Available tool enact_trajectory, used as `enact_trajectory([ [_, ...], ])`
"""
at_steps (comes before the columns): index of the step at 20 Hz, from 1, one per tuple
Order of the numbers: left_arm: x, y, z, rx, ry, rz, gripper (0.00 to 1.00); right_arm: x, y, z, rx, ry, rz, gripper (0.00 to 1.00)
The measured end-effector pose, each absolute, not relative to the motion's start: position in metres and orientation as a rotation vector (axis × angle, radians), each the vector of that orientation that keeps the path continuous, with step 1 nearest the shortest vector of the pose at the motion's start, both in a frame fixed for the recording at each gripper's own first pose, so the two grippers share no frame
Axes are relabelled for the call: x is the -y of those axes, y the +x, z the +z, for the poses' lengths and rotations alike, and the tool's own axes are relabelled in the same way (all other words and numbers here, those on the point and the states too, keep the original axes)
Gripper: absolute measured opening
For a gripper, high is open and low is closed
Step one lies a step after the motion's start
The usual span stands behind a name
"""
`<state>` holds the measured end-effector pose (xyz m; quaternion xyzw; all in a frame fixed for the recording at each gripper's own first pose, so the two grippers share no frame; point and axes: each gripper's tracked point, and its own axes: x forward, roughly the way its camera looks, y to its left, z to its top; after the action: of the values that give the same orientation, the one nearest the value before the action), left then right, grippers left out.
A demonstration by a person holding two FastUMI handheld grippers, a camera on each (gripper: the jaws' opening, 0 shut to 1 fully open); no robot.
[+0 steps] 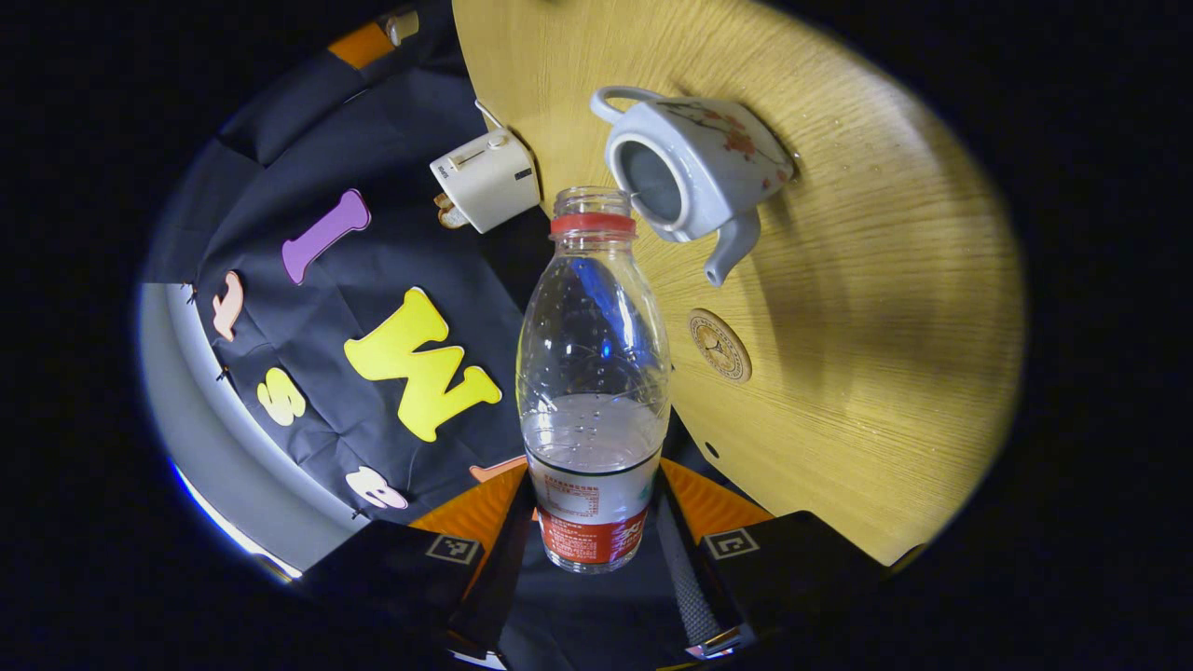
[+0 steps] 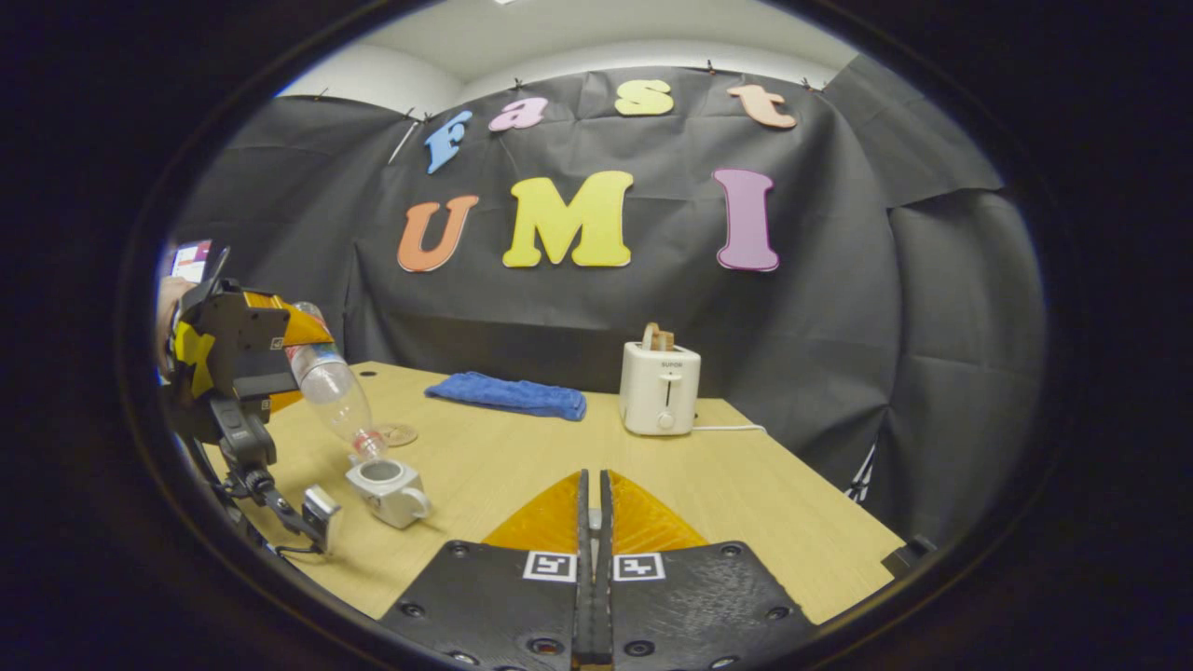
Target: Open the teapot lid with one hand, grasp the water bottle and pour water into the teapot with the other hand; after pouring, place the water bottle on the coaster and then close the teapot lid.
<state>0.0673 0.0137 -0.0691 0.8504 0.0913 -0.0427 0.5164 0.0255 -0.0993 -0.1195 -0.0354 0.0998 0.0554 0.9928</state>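
A: While your left gripper (image 1: 596,559) clamps the water bottle (image 1: 594,391) between its fingers, where's the teapot (image 1: 694,177)?
B: Just beyond the bottle's mouth, lid off. Your right gripper (image 2: 593,522) is clenched, empty.

A light wooden table (image 2: 746,485) carries the things. Near its far edge lie a blue cloth (image 2: 508,394) and a white toaster (image 2: 659,387). The open teapot (image 2: 387,489) and a round coaster (image 2: 398,434) sit toward its left edge.
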Motion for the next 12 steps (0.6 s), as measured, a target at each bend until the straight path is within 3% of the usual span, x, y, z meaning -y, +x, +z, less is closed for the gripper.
enact_trajectory([
  [6,-0.018,0.067,-0.075,-0.205,1.95,-0.097,0.72,0.099,0.025,-0.116,-0.196,-0.068,0.109,0.0],
  [12,-0.039,0.048,-0.121,-0.393,1.526,-0.177,0.72,0.095,0.022,-0.108,-0.186,-0.023,0.112,0.0],
])
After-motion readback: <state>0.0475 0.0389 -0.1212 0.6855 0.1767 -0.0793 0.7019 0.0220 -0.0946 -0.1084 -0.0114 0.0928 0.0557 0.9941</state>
